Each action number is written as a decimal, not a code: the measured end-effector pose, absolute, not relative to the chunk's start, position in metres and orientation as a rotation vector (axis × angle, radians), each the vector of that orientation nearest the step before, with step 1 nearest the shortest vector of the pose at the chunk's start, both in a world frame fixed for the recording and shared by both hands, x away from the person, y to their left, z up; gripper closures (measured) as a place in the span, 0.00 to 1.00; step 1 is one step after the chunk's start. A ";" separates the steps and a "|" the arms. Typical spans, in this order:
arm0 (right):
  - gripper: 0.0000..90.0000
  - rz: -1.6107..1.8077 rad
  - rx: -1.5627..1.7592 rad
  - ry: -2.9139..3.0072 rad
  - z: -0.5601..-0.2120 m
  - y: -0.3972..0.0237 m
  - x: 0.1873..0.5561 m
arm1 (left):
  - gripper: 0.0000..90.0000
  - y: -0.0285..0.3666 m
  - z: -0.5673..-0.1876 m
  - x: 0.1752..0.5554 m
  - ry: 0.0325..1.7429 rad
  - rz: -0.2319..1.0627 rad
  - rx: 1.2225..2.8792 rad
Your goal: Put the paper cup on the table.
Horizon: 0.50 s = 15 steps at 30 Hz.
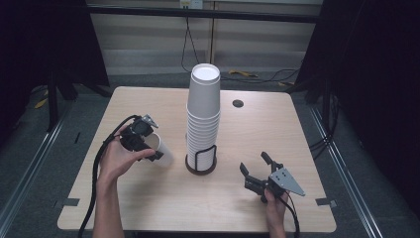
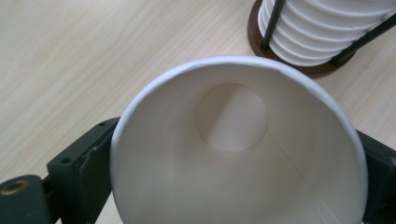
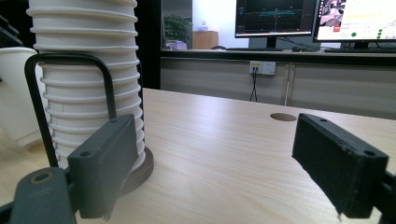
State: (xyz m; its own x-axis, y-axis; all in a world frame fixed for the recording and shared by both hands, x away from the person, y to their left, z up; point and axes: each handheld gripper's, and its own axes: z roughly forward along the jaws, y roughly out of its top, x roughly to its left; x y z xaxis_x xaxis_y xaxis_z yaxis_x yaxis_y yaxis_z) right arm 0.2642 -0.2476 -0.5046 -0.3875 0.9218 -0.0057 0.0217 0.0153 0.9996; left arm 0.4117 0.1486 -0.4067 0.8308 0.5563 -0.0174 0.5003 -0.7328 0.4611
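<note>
I am holding a single white paper cup [image 1: 161, 148] in my left gripper [image 1: 143, 144], just to the left of the tall cup stack [image 1: 203, 116] that is standing in the middle of the table [image 1: 148, 198]. In the left gripper view the cup [image 2: 233, 154] is sitting between the two black jaws with its open mouth facing the camera and its round bottom showing deep inside; the jaws are flanking its rim on both sides and the cup is staying up off the wood, so I am reading this claw as grasping the cup. The stack [image 2: 322, 32] is showing just beyond the cup, at the upper right of that view, in its round brown base with black wire uprights, the holder [image 1: 201, 161]. Cup and stack are near each other but apart.

My right gripper [image 1: 258, 173] is resting on the table well to the right of the stack, nearer my edge, with its jaws spread wide and nothing between them: released. In the right gripper view the stack [image 3: 88, 74] is rising just beyond the left jaw, and the held cup [image 3: 16, 93] is peeking out past the stack at the far left. A small round hole [image 1: 237, 103] in the tabletop is lying behind and to the right of the stack.
</note>
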 end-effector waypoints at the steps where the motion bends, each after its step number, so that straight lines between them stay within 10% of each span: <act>1: 0.15 1.476 1.005 1.520 -0.505 -0.248 0.264 | 0.07 0.147 -0.407 0.413 0.775 0.179 2.586; 15: 0.15 1.474 1.007 1.518 -0.505 -0.248 0.264 | 0.04 0.124 -0.417 0.417 0.700 0.245 2.540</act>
State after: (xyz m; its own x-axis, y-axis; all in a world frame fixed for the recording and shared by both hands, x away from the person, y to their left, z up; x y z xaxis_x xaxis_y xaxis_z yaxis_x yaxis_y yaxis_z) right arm 0.2641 -0.2476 -0.5046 -0.3840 0.9233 -0.0055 0.0217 0.0150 0.9997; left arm 0.4170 0.1241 -0.4168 0.8525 0.5212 0.0412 0.4331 -0.7482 0.5026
